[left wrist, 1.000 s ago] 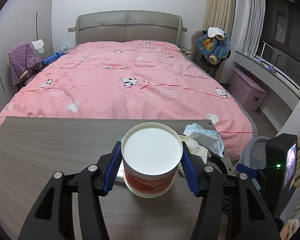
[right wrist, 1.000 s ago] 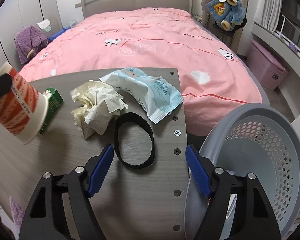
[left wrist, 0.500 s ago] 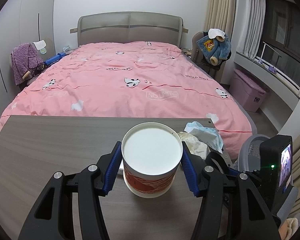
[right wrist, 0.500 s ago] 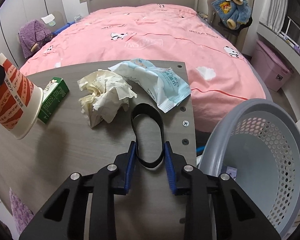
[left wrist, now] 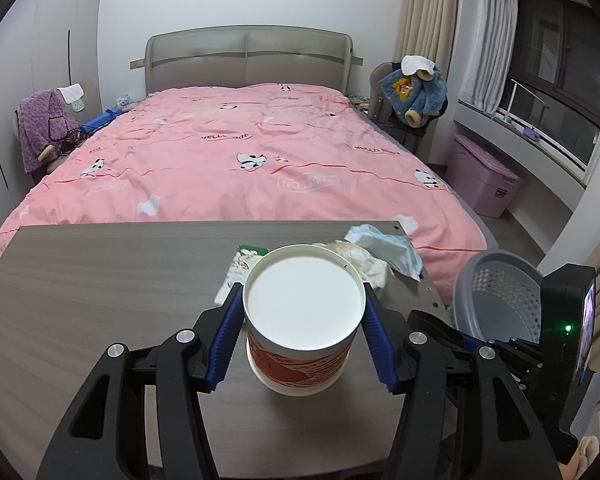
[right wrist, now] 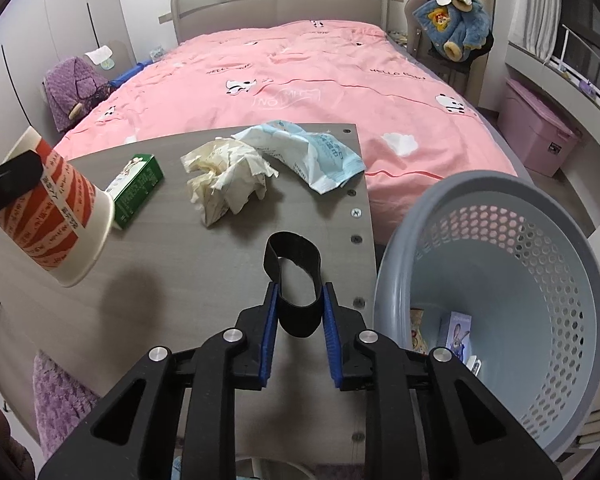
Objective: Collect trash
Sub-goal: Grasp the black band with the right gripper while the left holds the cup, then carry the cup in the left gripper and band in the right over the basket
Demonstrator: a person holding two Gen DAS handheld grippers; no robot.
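Note:
My left gripper (left wrist: 303, 312) is shut on a red-and-white paper cup (left wrist: 302, 322) and holds it tilted above the grey table (left wrist: 100, 280); the cup also shows in the right wrist view (right wrist: 56, 216). My right gripper (right wrist: 299, 308) is shut on a black elastic band (right wrist: 294, 280) and has lifted it off the table. A crumpled paper wad (right wrist: 226, 178), a light-blue wrapper (right wrist: 312, 152) and a green carton (right wrist: 136, 188) lie on the table. A grey perforated trash basket (right wrist: 500, 280) stands just right of the table's edge.
The basket holds a few small items at its bottom (right wrist: 456, 332). A pink bed (left wrist: 240, 160) lies beyond the table. A chair with a blue plush jacket (left wrist: 416, 88) and a pink storage box (left wrist: 484, 184) stand to the right.
My right gripper closed on the black band and lifted it toward the basket side. The left gripper kept hold of the cup and shifted slightly.

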